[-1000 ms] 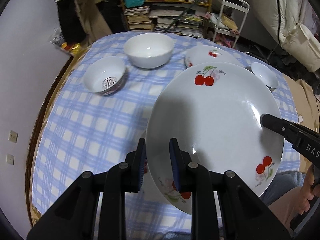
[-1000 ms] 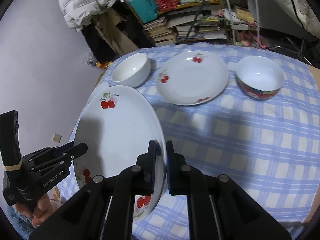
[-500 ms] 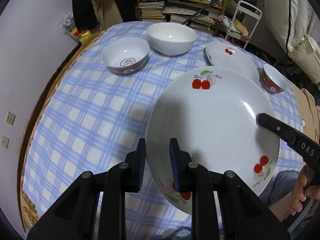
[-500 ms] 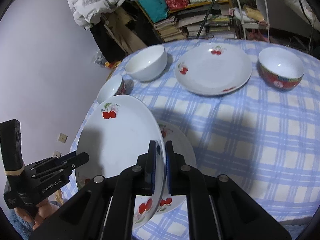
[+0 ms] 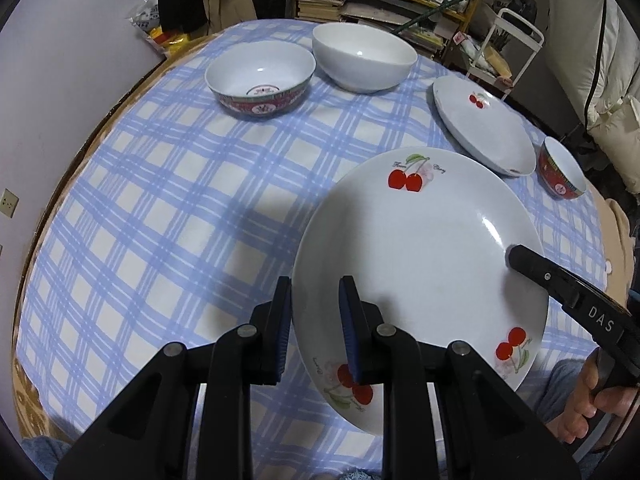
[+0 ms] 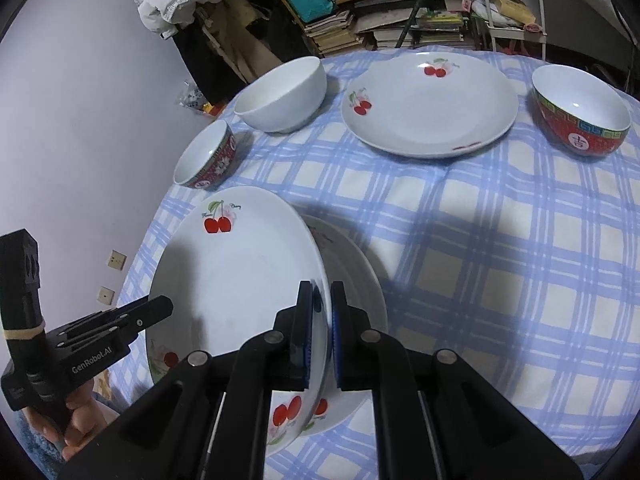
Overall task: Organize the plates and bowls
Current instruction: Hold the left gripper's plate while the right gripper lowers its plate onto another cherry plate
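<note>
I have the cherry plate (image 5: 420,248) clamped by its rim in both grippers: left gripper (image 5: 315,320) on its near-left edge, right gripper (image 6: 321,332) opposite, tilted over another cherry plate (image 6: 352,264) lying on the checked tablecloth (image 6: 480,260).

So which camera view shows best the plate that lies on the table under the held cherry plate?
The right wrist view shows it best: the lower plate peeks out to the right of the held plate, resting on the checked tablecloth. In the left wrist view the held plate covers that spot, so the lower plate cannot be made out there.
</note>
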`<control>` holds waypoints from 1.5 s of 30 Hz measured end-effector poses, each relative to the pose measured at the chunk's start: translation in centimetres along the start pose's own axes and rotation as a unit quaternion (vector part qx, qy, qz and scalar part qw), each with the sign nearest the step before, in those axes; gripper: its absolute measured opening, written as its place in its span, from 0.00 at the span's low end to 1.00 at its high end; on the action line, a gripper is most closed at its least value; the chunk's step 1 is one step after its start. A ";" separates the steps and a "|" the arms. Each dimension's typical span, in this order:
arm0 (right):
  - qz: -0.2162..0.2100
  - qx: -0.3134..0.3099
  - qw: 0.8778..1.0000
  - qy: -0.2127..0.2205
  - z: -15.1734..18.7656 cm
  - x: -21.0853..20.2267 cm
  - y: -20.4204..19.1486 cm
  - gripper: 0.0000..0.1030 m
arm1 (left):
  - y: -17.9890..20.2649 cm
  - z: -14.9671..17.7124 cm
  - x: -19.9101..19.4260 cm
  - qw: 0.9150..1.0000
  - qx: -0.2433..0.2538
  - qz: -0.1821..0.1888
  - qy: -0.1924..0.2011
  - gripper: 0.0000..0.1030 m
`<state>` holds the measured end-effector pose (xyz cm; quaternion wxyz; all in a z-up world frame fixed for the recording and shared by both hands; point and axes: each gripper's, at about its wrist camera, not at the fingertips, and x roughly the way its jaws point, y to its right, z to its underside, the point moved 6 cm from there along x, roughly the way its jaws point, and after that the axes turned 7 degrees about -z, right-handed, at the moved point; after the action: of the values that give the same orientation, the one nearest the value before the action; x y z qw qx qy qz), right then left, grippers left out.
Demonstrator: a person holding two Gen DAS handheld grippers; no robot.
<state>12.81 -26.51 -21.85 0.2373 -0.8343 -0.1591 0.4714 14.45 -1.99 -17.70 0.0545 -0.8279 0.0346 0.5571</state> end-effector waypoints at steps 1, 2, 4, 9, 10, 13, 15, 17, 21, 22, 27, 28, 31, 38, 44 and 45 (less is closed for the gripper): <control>0.003 -0.003 1.000 -0.002 0.1 0.1 0.0 0.10 | 0.2 0.0 0.1 1.000 0.005 -0.005 0.002 0.22; 0.008 -0.004 1.000 -0.003 0.2 0.2 0.1 0.10 | 0.4 0.0 0.2 1.000 0.009 -0.011 0.004 0.22; 0.010 -0.001 1.000 -0.003 0.3 0.3 0.3 0.10 | 0.5 0.0 0.4 1.000 0.010 -0.009 0.003 0.22; 0.017 0.004 1.000 -0.006 0.7 0.5 0.8 0.10 | 0.7 0.4 1.2 1.000 0.011 -0.010 -0.009 0.22; 0.018 0.003 1.000 -0.007 0.8 0.6 0.8 0.10 | 0.7 0.4 1.3 1.000 0.011 -0.010 -0.010 0.22; 0.024 -0.001 1.000 -0.007 0.8 0.7 0.8 0.10 | 0.6 0.4 1.4 1.000 0.008 -0.006 -0.014 0.22; 0.024 -0.002 1.000 -0.007 0.7 0.7 0.8 0.10 | 0.6 0.5 1.5 1.000 0.009 -0.006 -0.014 0.22; 0.028 -0.004 1.000 -0.007 0.7 0.8 0.8 0.10 | 0.6 0.5 1.5 1.000 0.009 -0.007 -0.015 0.22; 0.035 -0.006 0.999 -0.012 0.8 1.1 1.0 0.11 | 0.6 0.4 1.5 1.000 0.009 -0.015 -0.010 0.22; 0.036 -0.005 0.999 -0.014 0.8 1.2 1.1 0.11 | 0.6 0.5 1.6 1.000 0.008 -0.016 -0.010 0.22; 0.046 -0.006 0.999 -0.017 0.9 1.5 1.3 0.11 | 0.9 0.6 2.3 1.000 0.008 -0.014 -0.021 0.22; 0.047 -0.006 0.999 -0.017 1.0 1.5 1.4 0.11 | 1.0 0.7 2.4 1.000 0.009 -0.015 -0.022 0.22; 0.053 -0.008 0.998 -0.019 1.0 1.7 1.5 0.11 | 1.1 0.6 2.7 0.999 0.015 -0.017 -0.026 0.22; 0.064 -0.011 0.998 -0.014 1.0 1.5 1.4 0.11 | 1.3 0.6 3.5 0.999 0.022 -0.015 -0.037 0.22; 0.068 -0.015 0.997 -0.015 0.8 1.7 1.4 0.10 | 1.3 0.3 3.8 0.999 0.019 -0.014 -0.033 0.22; 0.072 -0.019 0.997 -0.013 0.7 1.6 1.4 0.10 | 1.4 0.2 3.8 0.999 0.021 -0.017 -0.032 0.22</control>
<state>13.10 -26.69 -24.06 0.1847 -0.8417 -0.1103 0.4953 15.51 -3.30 -21.43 0.0821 -0.8088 0.0305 0.5815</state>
